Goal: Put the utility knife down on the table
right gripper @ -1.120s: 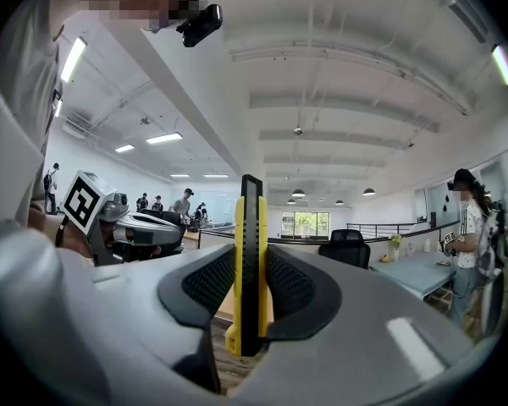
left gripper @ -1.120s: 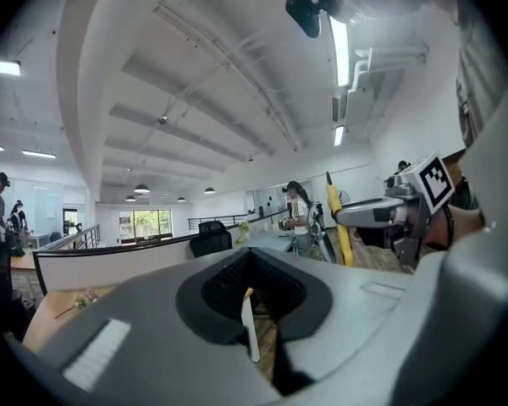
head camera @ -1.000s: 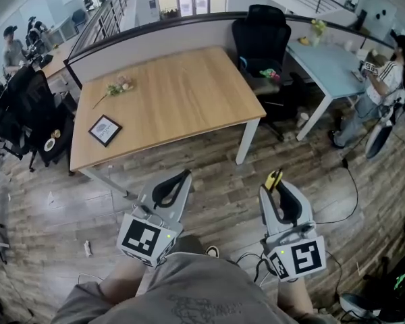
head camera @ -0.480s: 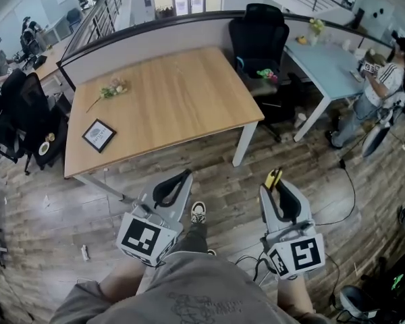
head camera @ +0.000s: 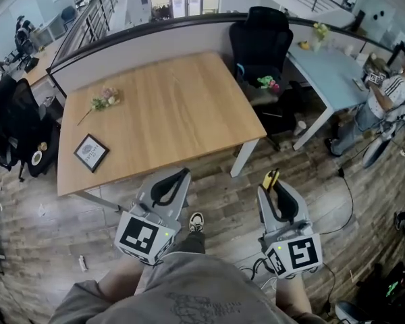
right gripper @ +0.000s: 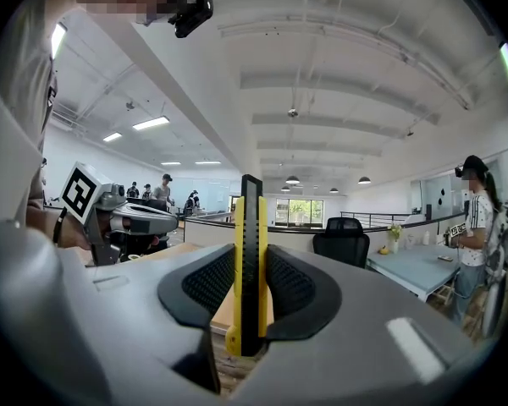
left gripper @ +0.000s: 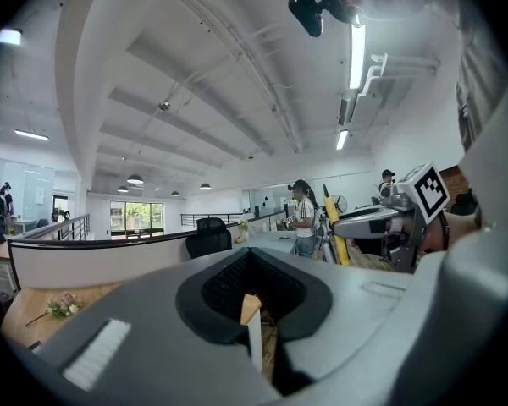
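A yellow and black utility knife [right gripper: 248, 260] stands upright between the jaws of my right gripper [right gripper: 249, 290], which is shut on it. In the head view the knife [head camera: 271, 179] pokes out of the right gripper [head camera: 275, 193] above the wooden floor, short of the table. My left gripper [head camera: 170, 186] is held beside it at the left, jaws closed together with nothing between them [left gripper: 252, 299]. The wooden table [head camera: 169, 103] lies ahead of both grippers.
On the table lie a small framed picture [head camera: 91, 152] at the left and a flower sprig [head camera: 103, 100] further back. A black office chair [head camera: 262, 36] stands behind the table's right corner. A light blue desk [head camera: 327, 66] and a person [head camera: 385, 100] are at the right.
The table has come nearer and shifted down in the head view as the person steps toward it. Both grippers keep the same pose, the knife still held.
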`<state>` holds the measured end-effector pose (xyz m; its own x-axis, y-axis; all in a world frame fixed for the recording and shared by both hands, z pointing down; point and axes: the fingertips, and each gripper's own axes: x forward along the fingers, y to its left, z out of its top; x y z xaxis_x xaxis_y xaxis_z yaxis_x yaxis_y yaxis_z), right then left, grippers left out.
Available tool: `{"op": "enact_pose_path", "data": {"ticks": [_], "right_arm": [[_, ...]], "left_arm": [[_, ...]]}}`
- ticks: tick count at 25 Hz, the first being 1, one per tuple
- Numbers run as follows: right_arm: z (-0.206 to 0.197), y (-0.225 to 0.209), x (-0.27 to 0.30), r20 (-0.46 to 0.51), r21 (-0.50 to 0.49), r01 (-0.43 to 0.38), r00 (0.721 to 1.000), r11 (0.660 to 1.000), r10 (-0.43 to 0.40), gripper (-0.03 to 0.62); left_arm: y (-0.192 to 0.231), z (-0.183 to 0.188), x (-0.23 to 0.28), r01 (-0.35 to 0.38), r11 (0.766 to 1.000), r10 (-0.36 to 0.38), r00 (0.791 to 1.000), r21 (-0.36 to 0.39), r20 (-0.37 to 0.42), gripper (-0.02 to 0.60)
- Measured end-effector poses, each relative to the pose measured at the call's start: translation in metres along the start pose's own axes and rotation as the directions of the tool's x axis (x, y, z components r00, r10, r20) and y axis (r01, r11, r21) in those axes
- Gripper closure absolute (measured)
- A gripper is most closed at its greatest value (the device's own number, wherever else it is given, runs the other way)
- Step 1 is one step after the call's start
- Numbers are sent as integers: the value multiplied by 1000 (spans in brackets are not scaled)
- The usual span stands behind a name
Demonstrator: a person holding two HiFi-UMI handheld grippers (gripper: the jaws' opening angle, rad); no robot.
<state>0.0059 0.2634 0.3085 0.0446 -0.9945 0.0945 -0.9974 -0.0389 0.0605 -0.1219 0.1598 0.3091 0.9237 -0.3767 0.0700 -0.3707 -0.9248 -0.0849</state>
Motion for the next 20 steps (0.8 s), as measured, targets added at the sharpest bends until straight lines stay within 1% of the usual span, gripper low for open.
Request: {"op": "enact_pose_path", "data": {"ticks": [6,10,13,15,20], "right_arm": [[14,-15,66,5,-9,-1,1000,1000,1,471],[24,-27,109,15,-19,14,1000,1000,-13,471],[32,-37,139,27,-35,29,999,999,-28,471],[35,-42,155,30,-38,36,999,999,-35,471],[34,-51,187,6,-39,28,1000,999,-28,471]], "left_arm": [[55,15,43,6,1000,-6,1000,9,21,581],[93,19,66,7,1000,-7,1000,7,19,581],[118,20,84,9,1000,-10,999,25,34,581],[133,20,95,9,1000,-10,999,29,42,581],[157,20,119,5,1000,-5,999,2,53,581]]}}
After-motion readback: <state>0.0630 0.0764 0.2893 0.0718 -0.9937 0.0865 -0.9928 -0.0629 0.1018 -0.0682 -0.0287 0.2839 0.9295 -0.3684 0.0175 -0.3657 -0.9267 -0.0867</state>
